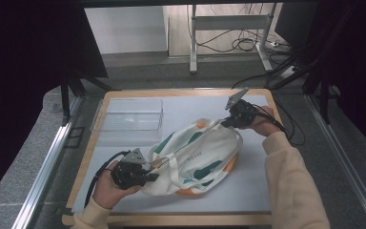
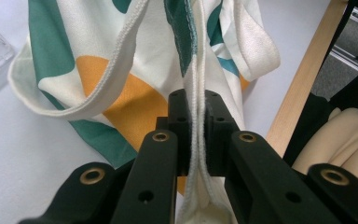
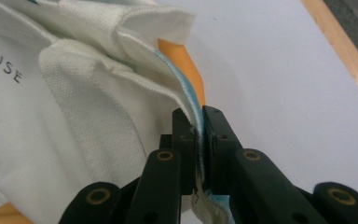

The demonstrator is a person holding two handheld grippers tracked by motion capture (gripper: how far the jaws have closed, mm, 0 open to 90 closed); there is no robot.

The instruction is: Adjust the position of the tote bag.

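Observation:
A white cloth tote bag [image 1: 198,160] with teal and orange patches lies crumpled in the middle of the table. My left gripper [image 1: 145,175] is at the bag's near left end, shut on its rim. In the left gripper view the jaws of the left gripper [image 2: 198,114] pinch a doubled white hem of the bag [image 2: 135,65]. My right gripper [image 1: 226,121] is at the bag's far right end, shut on its edge. In the right gripper view the right gripper [image 3: 199,126] clamps a white and light-blue hem of the bag [image 3: 74,116].
A clear plastic tray [image 1: 128,114] sits empty at the far left of the pale mat [image 1: 248,191]. The table's wooden edge [image 1: 171,219] frames the mat. Cables trail from both grippers. Metal rails run along both sides.

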